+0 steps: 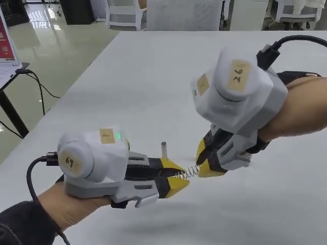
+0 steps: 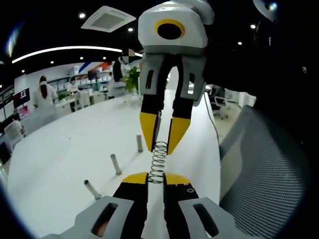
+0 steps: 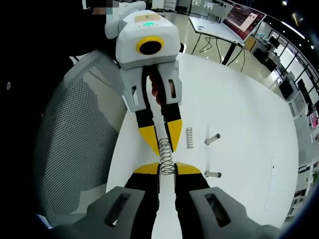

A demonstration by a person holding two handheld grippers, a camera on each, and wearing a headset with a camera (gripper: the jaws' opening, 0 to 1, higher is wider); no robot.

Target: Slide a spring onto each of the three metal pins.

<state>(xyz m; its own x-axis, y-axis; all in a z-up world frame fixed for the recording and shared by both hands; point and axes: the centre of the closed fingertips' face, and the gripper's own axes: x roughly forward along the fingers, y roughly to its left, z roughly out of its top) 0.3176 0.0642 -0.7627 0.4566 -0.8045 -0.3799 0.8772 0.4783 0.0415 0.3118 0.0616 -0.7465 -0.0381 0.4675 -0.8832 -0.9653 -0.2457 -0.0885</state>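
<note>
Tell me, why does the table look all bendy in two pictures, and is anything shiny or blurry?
Left gripper view: the fisheye lens bends the table into a curve. Right gripper view: same bending, yet the held spring looks sharp. Head view: straight edges, soft shadow below the left gripper, bright glare on the floor.

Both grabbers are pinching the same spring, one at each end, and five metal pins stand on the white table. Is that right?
Nearly. There are three metal pins on the white table, not five; the left gripper view shows them. The left gripper and right gripper do pinch the same spring, one at each end.
</note>
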